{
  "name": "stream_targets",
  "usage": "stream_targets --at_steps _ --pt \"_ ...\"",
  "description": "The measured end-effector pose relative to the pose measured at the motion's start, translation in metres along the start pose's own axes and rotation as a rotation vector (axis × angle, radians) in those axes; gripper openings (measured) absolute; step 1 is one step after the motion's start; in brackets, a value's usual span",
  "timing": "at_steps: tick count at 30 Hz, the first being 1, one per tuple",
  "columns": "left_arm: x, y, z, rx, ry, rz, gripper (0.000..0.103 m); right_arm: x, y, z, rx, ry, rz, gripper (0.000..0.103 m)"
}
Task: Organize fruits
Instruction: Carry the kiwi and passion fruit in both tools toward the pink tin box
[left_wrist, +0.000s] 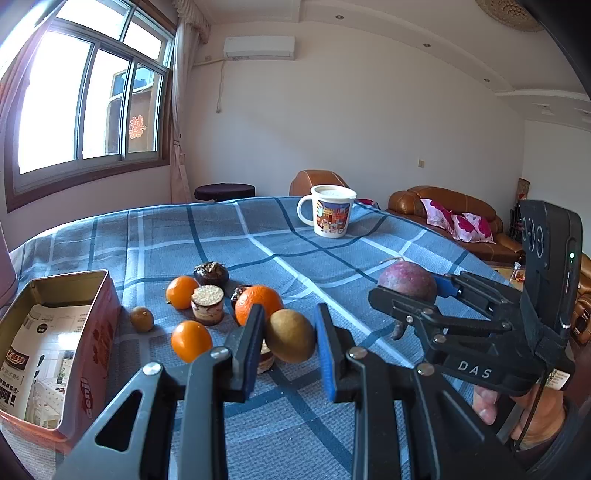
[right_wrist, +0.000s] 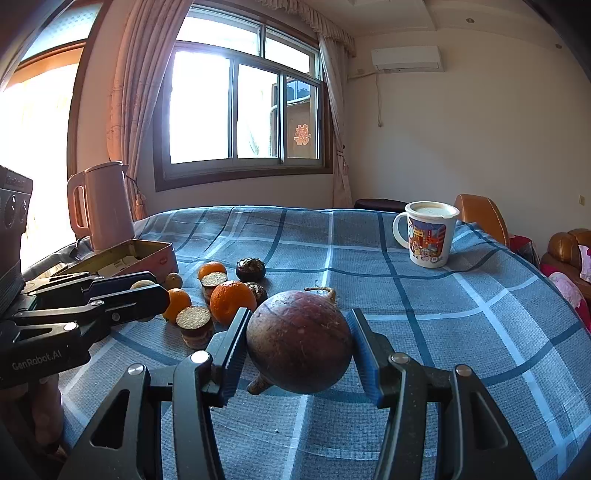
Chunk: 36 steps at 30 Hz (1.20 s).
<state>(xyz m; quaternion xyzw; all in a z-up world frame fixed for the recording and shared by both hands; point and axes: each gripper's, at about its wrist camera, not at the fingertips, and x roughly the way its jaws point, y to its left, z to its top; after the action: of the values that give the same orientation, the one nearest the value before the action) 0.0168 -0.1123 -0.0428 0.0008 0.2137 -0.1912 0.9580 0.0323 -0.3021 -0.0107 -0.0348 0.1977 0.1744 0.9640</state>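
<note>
Blue-padded jaws of the left hand-held gripper (left_wrist: 290, 341) are clamped on a round olive-brown fruit (left_wrist: 290, 335), held clear of the tabletop (left_wrist: 332, 258). The open tin (left_wrist: 88, 332) lies to its left, close by, long axis running away from the viewer. The right hand-held gripper (right_wrist: 298, 345) grasps a dull purple fruit (right_wrist: 298, 341), farther from the tin. Loose oranges (left_wrist: 191, 340) sit between.

In the left wrist view, the tin (left_wrist: 55, 347) sits at lower left on the counter (left_wrist: 207, 236), oranges (left_wrist: 181, 291) and cakes (left_wrist: 208, 305) cluster at centre, and the mug (left_wrist: 330, 210) stands behind, upper centre. The kettle (right_wrist: 103, 205) stands behind the tin in the right wrist view.
</note>
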Motion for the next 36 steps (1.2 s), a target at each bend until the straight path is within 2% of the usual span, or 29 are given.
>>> stream_targets --at_steps 16,36 --pt "-0.01 -0.004 0.0 0.025 -0.056 0.02 0.029 -0.008 0.001 -0.001 -0.008 -0.051 0.001 0.054" --pt "-0.029 -0.002 0.004 0.051 -0.141 0.089 0.029 -0.021 0.003 -0.004 -0.02 -0.131 0.006 0.054"
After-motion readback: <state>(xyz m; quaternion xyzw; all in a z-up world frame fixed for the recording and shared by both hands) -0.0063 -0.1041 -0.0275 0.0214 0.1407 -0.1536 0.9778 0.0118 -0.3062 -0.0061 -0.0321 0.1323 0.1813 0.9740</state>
